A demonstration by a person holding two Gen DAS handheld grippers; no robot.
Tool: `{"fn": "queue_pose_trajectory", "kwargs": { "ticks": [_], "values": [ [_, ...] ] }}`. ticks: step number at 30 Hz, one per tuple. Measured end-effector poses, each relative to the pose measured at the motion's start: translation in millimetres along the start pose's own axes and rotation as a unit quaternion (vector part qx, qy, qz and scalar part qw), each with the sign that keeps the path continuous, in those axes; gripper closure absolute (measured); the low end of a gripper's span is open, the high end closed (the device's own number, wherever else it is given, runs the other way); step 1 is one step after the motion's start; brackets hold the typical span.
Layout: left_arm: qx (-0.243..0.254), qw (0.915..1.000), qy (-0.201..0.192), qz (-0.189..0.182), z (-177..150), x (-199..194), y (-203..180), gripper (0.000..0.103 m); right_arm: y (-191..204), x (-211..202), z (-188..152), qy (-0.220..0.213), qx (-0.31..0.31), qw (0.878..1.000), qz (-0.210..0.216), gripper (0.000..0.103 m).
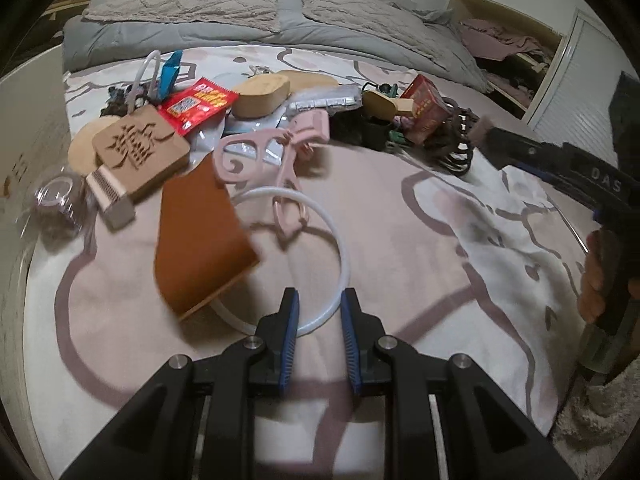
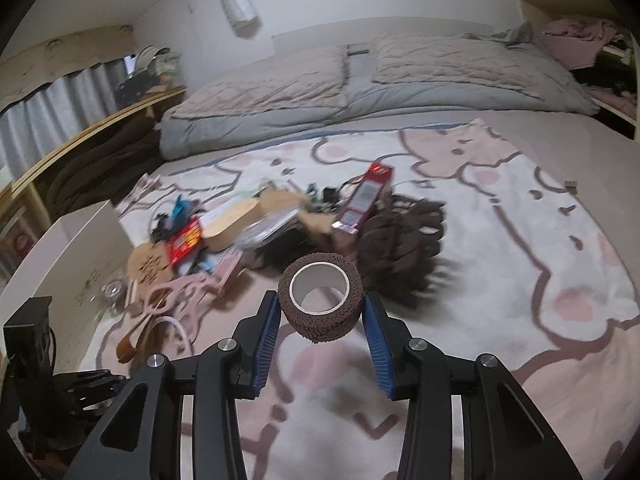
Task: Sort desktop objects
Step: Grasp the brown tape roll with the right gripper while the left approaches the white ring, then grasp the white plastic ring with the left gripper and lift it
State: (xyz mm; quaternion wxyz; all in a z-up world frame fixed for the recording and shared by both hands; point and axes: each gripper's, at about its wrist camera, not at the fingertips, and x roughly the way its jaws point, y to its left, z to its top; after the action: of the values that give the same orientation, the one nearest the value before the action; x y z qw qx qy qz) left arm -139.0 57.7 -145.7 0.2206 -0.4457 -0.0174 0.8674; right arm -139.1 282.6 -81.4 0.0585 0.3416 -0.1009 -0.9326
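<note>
The brown roll of crepe-textured tape (image 2: 320, 298) looks rough and matt around a smooth white core, gripped between ribbed blue plastic pads (image 2: 267, 344). On the soft, matt pink-and-white blanket (image 1: 420, 248) lie a smooth white plastic ring (image 1: 340, 256), a matt carved wooden block (image 1: 140, 148) and a glossy red foil packet (image 1: 196, 104).

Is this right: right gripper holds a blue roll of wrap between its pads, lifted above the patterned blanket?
Not quite. The roll of wrap in the right gripper is brown with a white core, not blue; only the gripper's pads are blue. The right wrist view shows it, held above the patterned blanket.
</note>
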Motion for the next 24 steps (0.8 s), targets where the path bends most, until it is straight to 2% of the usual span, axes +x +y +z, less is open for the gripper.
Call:
{"fn": "queue_pose_trajectory", "kwargs": {
  "ticks": [8, 16, 24],
  "values": [
    [-0.009, 0.9999, -0.004, -0.009, -23.8, -20.3, -3.0, 0.081, 15.6, 1.6, -25.2, 0.032, -0.004, 0.999, 0.039, 0.060],
    [-0.007, 1.0000, -0.005, -0.002, -45.3, -37.2, -9.4, 0.081, 25.6, 5.4, -46.6, 0.060, -0.017, 0.997, 0.048, 0.060],
    [-0.016, 0.9998, 0.003, -0.006, -58.3, -55.7, -12.4, 0.081, 27.8, 5.9, -50.7, 0.066, -0.022, 0.996, 0.051, 0.060]
  ]
}}
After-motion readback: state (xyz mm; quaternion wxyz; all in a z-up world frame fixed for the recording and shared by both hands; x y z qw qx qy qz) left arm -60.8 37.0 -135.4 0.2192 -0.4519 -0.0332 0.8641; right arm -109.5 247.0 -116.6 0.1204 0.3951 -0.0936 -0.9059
